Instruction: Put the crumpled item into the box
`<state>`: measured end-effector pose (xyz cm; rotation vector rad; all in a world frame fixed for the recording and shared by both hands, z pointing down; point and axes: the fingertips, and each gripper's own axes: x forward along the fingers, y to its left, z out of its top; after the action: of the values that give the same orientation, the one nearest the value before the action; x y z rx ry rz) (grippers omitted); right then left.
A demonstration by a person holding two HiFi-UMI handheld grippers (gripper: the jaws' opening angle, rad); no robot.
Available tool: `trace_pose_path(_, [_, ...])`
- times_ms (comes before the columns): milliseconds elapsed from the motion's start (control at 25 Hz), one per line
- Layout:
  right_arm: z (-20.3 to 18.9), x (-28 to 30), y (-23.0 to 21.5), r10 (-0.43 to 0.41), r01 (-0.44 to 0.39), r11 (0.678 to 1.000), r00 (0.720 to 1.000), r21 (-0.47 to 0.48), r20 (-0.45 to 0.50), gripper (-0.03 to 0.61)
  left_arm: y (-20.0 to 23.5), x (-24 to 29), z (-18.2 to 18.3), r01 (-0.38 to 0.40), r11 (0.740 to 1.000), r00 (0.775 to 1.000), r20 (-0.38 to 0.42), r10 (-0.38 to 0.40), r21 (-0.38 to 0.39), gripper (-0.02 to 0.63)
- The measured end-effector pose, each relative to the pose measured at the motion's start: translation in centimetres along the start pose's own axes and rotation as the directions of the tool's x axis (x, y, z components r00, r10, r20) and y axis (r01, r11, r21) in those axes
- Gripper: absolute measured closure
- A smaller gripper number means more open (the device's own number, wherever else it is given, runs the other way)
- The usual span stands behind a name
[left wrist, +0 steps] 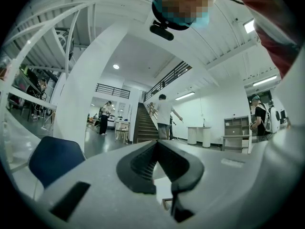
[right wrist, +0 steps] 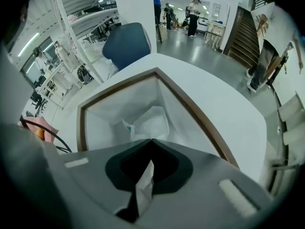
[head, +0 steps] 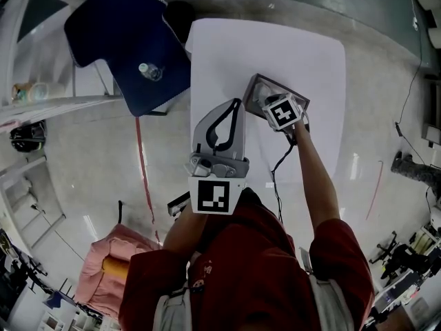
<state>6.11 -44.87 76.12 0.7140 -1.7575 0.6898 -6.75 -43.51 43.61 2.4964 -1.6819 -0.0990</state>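
Dangling beyond the clenched right gripper (right wrist: pixel 151 140), the crumpled white paper (right wrist: pixel 150 123) is held inside the box (right wrist: pixel 110 108), not yet released; the left gripper (left wrist: pixel 157 142) is kept closed on nothing.

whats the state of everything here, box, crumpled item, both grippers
box: open top, upright on the white table
right gripper: shut on the crumpled item, pointing down into the box
crumpled item: pinched between the jaws, hanging inside the box mouth, not yet let go
left gripper: shut, nothing between its jaws
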Motion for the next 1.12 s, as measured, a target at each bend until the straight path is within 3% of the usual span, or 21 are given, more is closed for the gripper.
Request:
trace_pose_path(480, [0.5, 0.2, -1.0, -0.030, 0.030, 1.000, 0.999, 0.002, -0.013, 0.563, 0.4, 0.4, -0.2, 0.025, 1.000, 1.000, -0.013, -0.025, -0.006, 0.611])
trace_pose_path(960, [0.7, -0.3, -0.7, -0.031, 0.031, 0.999, 0.999, 0.028, 0.020, 0.463, 1.0, 0.3, -0.2, 0.028, 1.000, 1.000, -0.010, -0.028, -0.012, 0.611])
trace_pose_path(1120, [0.8, -0.7, -0.5, -0.035, 0.034, 0.999, 0.999, 0.040, 0.039, 0.456, 0.8, 0.2, 0.0, 0.026, 0.999, 1.000, -0.002, -0.026, -0.021, 0.611])
